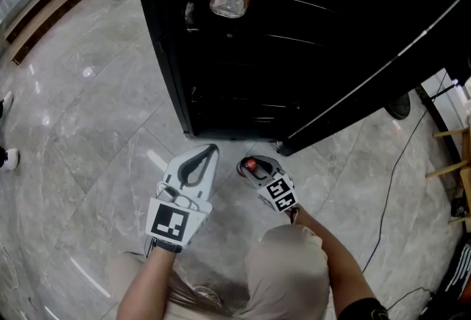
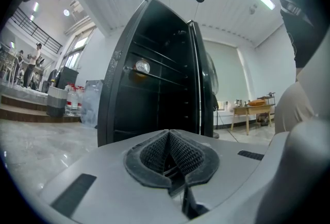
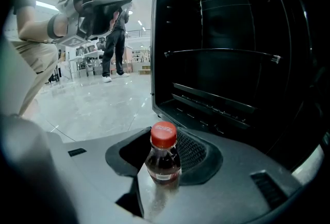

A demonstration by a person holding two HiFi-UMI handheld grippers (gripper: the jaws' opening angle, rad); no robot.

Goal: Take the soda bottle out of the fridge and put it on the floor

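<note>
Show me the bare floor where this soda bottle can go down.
Widest bare floor: left of the fridge, out to the steps. A smaller patch lies between the left gripper and the fridge's foot. Crowded: right of the open door, where a cable and wooden furniture stand.

Two tools, one fridge

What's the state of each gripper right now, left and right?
Left gripper: closed, nothing between its jaws.
Right gripper: closed on the soda bottle.
</note>
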